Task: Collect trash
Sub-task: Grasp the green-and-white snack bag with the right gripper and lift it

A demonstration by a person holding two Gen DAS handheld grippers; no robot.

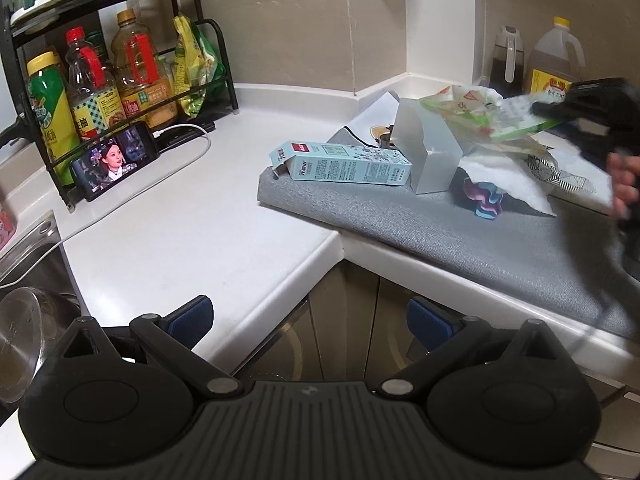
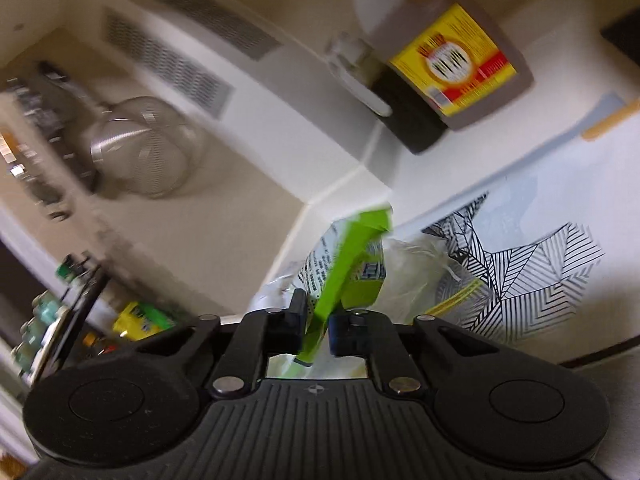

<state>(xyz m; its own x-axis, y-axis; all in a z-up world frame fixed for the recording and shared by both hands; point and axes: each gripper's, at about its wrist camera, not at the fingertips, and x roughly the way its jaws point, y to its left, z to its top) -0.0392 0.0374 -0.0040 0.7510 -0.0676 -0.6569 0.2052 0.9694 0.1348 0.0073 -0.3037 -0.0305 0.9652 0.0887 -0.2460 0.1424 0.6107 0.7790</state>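
Observation:
My right gripper (image 2: 318,330) is shut on a green and clear plastic wrapper (image 2: 348,264) and holds it tilted above the counter. In the left wrist view the same wrapper (image 1: 480,114) hangs from the right gripper (image 1: 560,114) over the trash pile. On the grey mat (image 1: 440,224) lie a light blue carton (image 1: 344,162), a grey open box (image 1: 428,148), white tissue (image 1: 504,176) and a pink-blue scrap (image 1: 484,200). My left gripper (image 1: 310,320) is open and empty, low in front of the counter corner.
A black rack (image 1: 120,60) with oil bottles stands at the back left, a phone (image 1: 114,160) with a white cable leaning at its foot. A sink (image 1: 28,256) holds a steel pot at the left. Oil jugs (image 1: 554,60) stand at the back right.

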